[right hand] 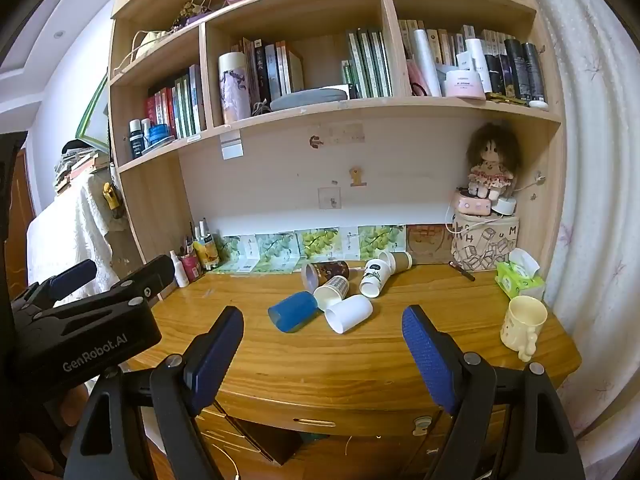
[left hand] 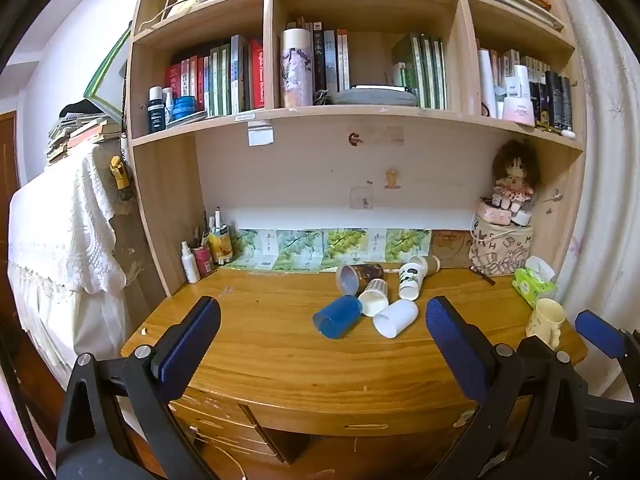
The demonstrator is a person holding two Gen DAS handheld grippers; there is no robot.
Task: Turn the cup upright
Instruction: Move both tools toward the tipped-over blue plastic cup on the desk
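Several cups lie on their sides in a cluster on the wooden desk [left hand: 260,344]: a blue cup [left hand: 338,317] [right hand: 294,312], a plain white cup [left hand: 396,318] [right hand: 349,313], a patterned paper cup [left hand: 374,297], a dark brown cup [left hand: 358,277], a white printed cup [left hand: 411,280] and a brown sleeve cup [left hand: 427,264]. A cream mug [left hand: 546,322] [right hand: 522,322] stands upright at the right. My left gripper [left hand: 322,320] is open and empty, held before the desk's front edge. My right gripper [right hand: 322,330] is open and empty, beside it.
A bookshelf hutch [left hand: 360,116] rises over the desk. A green tissue pack [left hand: 534,282], a printed fabric box with a doll [left hand: 502,246] and a cluster of bottles and pens [left hand: 204,254] stand along the back. Drawers [left hand: 224,428] sit under the desk.
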